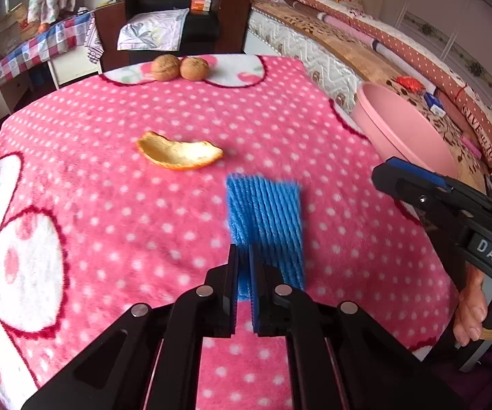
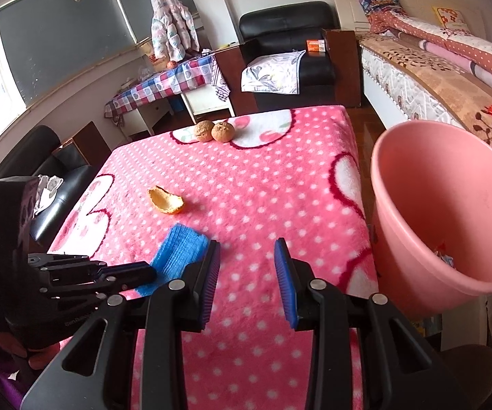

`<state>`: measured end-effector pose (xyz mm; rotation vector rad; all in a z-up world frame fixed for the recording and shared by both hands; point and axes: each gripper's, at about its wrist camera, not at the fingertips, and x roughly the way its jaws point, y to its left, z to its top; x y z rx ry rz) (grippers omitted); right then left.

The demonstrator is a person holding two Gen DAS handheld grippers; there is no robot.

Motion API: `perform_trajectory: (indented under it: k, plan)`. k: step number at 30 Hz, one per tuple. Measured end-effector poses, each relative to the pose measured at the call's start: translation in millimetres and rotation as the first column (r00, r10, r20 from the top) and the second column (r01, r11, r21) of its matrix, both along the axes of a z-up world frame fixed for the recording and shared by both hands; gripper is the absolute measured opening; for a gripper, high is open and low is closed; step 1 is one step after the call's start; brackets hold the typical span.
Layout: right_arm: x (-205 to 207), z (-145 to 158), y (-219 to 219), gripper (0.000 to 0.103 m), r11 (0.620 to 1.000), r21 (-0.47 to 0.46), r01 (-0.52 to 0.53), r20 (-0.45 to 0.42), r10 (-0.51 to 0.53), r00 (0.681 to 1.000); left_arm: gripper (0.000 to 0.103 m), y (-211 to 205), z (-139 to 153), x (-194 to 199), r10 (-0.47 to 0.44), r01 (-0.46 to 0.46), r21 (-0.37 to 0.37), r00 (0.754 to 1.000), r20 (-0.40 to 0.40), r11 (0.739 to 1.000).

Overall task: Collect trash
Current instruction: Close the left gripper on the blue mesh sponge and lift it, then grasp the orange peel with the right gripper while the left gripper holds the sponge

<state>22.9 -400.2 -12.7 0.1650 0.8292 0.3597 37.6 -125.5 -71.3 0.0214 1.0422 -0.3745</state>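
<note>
**Jaws pinched on blue cloth, bucket waiting at the table's edge**

The left gripper (image 1: 244, 266) has its jaws pressed together on the near edge of a blue cloth (image 1: 266, 218) lying on the pink dotted blanket (image 1: 109, 205). The right gripper (image 2: 247, 266) hovers with jaws apart and empty. An orange peel (image 1: 177, 153) lies beyond the cloth, two walnuts (image 1: 179, 67) at the far edge. A pink bucket (image 2: 450, 205) stands beside the table.

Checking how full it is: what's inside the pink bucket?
In the pink bucket, a few small colourful scraps lie near the bottom. Its near wall hides the rest of the floor.
</note>
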Motion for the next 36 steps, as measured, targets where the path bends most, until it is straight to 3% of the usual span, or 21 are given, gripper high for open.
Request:
perform_trajectory:
  k: [13, 27, 36]
  plan:
    - [37, 4, 52, 0.033, 0.993, 0.021, -0.120, -0.024, 0.120, 0.992, 0.004, 62, 28, -6, 0.145, -0.139, -0.070, 0.984, 0.100, 0.988]
    - [78, -12, 110, 0.033, 0.978, -0.043, -0.204, -0.073, 0.201, 0.977, 0.004, 97, 20, 3, 0.242, -0.235, -0.086, 0.967, 0.079, 0.968]
    - [93, -29, 125, 0.033, 0.974, -0.022, -0.227, -0.150, 0.221, 0.964, 0.004, 98, 19, 9, 0.265, -0.260, -0.077, 0.961, 0.074, 0.963]
